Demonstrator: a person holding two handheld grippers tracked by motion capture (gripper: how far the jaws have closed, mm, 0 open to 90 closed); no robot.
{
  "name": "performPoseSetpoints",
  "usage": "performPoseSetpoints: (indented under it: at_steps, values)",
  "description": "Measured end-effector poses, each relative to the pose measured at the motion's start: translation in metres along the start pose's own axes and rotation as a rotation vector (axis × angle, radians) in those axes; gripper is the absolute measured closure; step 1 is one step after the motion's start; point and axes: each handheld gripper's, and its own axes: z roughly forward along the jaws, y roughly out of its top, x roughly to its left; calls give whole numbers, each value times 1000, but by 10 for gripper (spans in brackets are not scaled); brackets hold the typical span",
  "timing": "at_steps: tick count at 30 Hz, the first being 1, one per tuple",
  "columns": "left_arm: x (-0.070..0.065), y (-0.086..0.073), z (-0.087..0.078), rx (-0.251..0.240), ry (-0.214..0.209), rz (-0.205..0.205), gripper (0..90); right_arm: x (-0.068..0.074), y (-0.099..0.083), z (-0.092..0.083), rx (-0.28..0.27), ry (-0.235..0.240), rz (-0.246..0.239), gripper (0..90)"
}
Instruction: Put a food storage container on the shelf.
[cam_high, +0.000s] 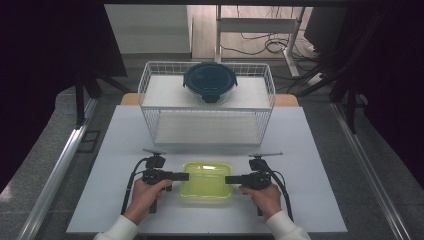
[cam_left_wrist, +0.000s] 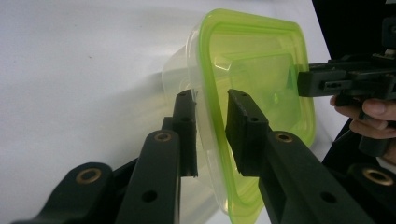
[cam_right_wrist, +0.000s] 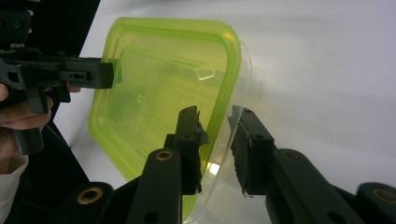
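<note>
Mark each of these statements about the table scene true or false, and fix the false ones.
1. The green-lidded container lies on the table between the two tools. True.
2. The left tool has the container's rim between its jaws. True.
3. The round dark-lidded container sits on the table in front of the rack. False: it sits on the top shelf of the white wire rack.
4. The right tool hangs high above the table, far from the container. False: its jaws straddle the container's rim.
5. The green lid is off. False: it sits on the clear tub.
</note>
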Motion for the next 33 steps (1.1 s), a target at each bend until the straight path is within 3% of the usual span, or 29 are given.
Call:
performPoseSetpoints:
  at_steps: [3,7,17,27,33]
  values:
    - [-2,0,-3,-5,-11,6,771,1,0,-3,-18,-1,0,760]
    - [-13,-1,-7,-23,28,50,777,3,0,-6,-20,-3,-26,772]
    - [-24,1,-23,-74,19,88,778,16,3,-18,-68,11,-74,775]
    - [-36,2,-44,-128,16,147,779,38,11,-31,-120,8,-185,774]
    - [-39,3,-52,-150,13,161,778,47,13,-35,-143,4,-224,772]
